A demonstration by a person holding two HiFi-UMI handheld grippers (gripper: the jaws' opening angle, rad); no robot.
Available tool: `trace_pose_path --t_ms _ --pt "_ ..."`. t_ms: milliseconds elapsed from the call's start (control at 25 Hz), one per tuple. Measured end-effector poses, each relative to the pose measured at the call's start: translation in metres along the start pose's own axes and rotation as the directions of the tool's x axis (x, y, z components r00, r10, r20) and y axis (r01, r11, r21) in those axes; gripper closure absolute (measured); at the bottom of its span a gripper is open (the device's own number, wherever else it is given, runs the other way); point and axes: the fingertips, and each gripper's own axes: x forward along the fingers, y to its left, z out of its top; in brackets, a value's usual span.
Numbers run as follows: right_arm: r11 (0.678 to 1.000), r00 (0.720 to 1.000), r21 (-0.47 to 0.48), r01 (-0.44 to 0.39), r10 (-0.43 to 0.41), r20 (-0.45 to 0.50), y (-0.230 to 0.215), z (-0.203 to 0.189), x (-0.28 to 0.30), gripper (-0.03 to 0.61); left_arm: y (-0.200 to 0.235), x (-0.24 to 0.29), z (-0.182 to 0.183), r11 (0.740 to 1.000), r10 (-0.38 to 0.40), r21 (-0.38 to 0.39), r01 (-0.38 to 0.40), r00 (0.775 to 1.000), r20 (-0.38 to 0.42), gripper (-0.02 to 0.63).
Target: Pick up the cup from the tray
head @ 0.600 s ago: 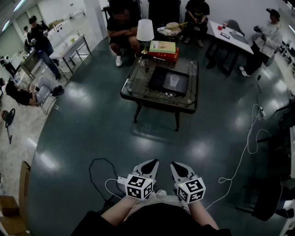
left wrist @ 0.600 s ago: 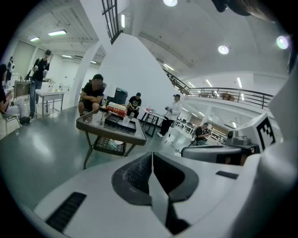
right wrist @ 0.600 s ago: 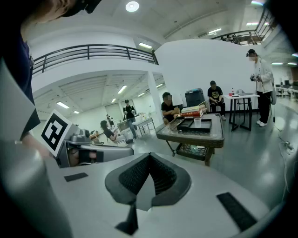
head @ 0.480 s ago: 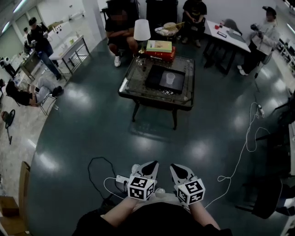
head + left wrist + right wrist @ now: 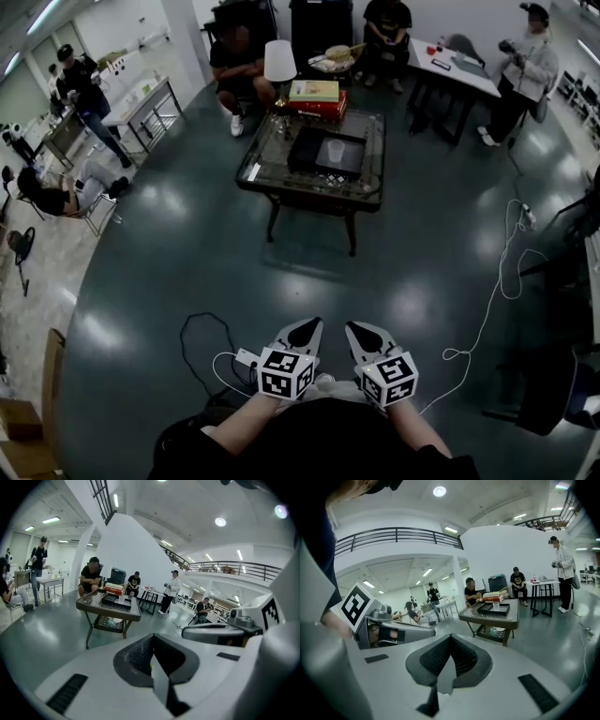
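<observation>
A clear plastic cup [image 5: 335,151] stands on a black tray [image 5: 309,150] on a glass-topped coffee table [image 5: 309,185] far ahead in the head view. The same cup [image 5: 496,605] shows small on the tray [image 5: 492,610] in the right gripper view. My left gripper [image 5: 307,332] and right gripper [image 5: 362,333] are held side by side close to my body, far from the table. Both are shut with nothing between their jaws. The left gripper view shows the table [image 5: 110,611] off to the left, the cup too small to make out.
Books [image 5: 314,97] and a white lamp [image 5: 278,61] stand at the table's far side. Several people sit or stand around the room. White cables [image 5: 502,281] and a black cable [image 5: 202,333] lie on the dark green floor between me and the table.
The table with tray and cup has drifted up and slightly left in the head view. The grippers stay in the same pose near my body.
</observation>
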Motion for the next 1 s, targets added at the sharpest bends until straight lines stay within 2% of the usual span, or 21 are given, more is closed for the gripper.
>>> trace_pose_path --t_ms 240,600,1000 --pt "1.0 1.0 -0.015 -0.008 0.009 0.011 0.002 0.003 -0.003 0.566 -0.01 -0.004 -0.001 0.999 -0.012 0.052 0.013 1.0 -0.008 0.603" --pt "0.999 0.999 -0.034 -0.03 0.031 0.024 0.008 0.006 -0.008 0.566 -0.019 -0.004 0.004 0.998 -0.068 -0.013 0.068 0.998 0.015 0.603" --pt "0.999 0.999 -0.029 -0.04 0.04 0.001 0.007 0.002 -0.005 0.566 -0.019 0.003 -0.003 0.999 -0.036 0.032 0.036 0.999 -0.026 0.603"
